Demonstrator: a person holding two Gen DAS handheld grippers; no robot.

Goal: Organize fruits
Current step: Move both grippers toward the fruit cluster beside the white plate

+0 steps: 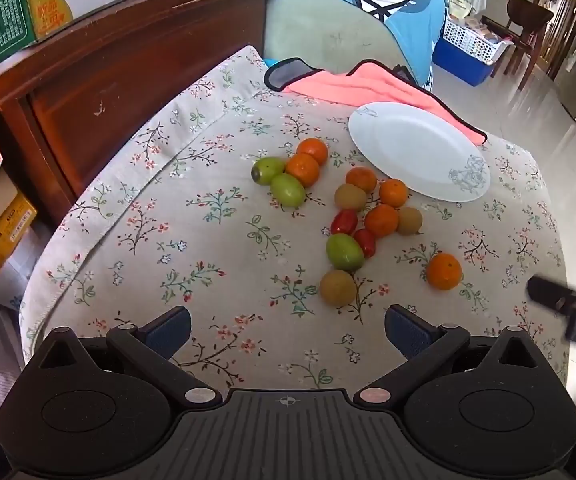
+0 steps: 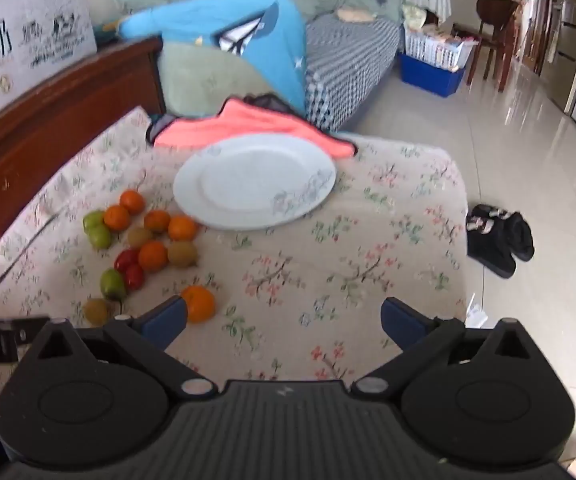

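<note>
Several small fruits lie loose on the floral tablecloth [image 1: 208,240]: oranges, green fruits, brown kiwis and red tomatoes. A lone orange [image 1: 443,271] lies nearest the right side; it also shows in the right wrist view [image 2: 197,303]. A kiwi [image 1: 338,287] lies just ahead of my left gripper [image 1: 288,330], which is open and empty above the cloth. An empty white plate [image 1: 416,150] sits behind the fruits, also in the right wrist view [image 2: 254,180]. My right gripper [image 2: 284,322] is open and empty, its left finger beside the lone orange.
A pink cloth [image 1: 368,84] lies behind the plate. A wooden headboard [image 1: 128,60] with boxes stands at the left. The table's right edge drops to a tiled floor with black shoes [image 2: 498,238]. A blue crate [image 2: 432,74] and chair [image 2: 494,36] stand far back.
</note>
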